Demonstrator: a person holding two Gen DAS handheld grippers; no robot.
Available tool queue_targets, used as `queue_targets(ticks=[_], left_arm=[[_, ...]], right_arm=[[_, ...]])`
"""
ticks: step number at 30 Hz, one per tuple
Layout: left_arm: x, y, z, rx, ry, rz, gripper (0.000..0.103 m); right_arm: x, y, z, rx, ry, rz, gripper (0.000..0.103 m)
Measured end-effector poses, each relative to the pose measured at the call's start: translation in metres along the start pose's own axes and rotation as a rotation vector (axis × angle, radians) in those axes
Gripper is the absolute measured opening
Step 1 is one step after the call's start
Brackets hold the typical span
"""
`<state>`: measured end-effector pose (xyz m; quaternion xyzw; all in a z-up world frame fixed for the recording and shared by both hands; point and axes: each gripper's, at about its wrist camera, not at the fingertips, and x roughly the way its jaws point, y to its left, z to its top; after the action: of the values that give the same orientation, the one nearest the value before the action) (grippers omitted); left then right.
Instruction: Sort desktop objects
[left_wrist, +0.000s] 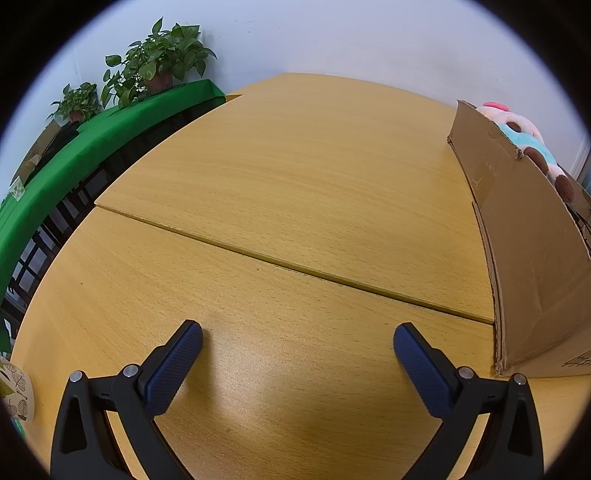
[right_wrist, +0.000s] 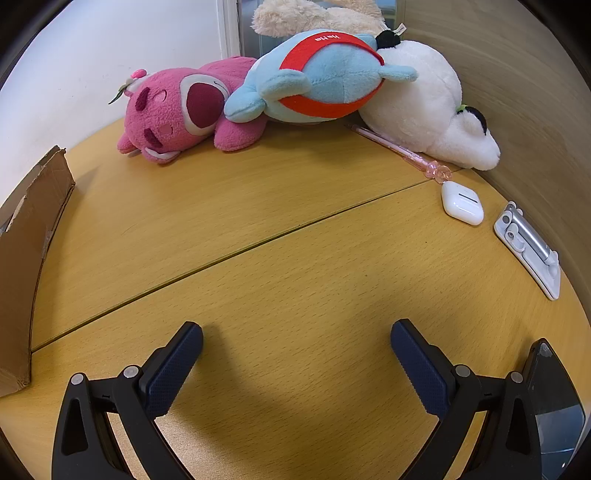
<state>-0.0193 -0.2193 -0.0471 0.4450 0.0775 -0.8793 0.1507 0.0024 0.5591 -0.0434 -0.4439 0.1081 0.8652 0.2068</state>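
My left gripper (left_wrist: 297, 334) hangs open over bare wooden table (left_wrist: 295, 184), nothing between its blue pads. A cardboard box (left_wrist: 524, 251) stands to its right, a plush toy (left_wrist: 532, 147) showing behind its wall. My right gripper (right_wrist: 295, 332) is open too, above the table (right_wrist: 258, 221). Far ahead of it lie a pink plush bear (right_wrist: 173, 114), a blue plush with a red band (right_wrist: 325, 77) and a white plush (right_wrist: 424, 99). A pink pen (right_wrist: 399, 147), a white earbud case (right_wrist: 461, 203) and a white folded stand (right_wrist: 528, 247) lie at the right.
The cardboard box (right_wrist: 26, 240) stands left of the right gripper. A dark phone (right_wrist: 554, 398) lies at the table's right edge. A green-covered shelf (left_wrist: 92, 147) with potted plants (left_wrist: 162, 62) runs along the left. A leaf-patterned paper cup (left_wrist: 16, 395) sits at the far left.
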Motion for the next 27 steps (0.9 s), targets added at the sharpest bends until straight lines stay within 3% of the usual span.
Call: queue_targets(ticks=[27], left_arm=[[-0.0016,-0.0001,-0.0004,-0.001,0.001,0.000,0.103]], right_arm=[[0.0001,-0.0002,0.0007,-0.001,0.000,0.001,0.103]])
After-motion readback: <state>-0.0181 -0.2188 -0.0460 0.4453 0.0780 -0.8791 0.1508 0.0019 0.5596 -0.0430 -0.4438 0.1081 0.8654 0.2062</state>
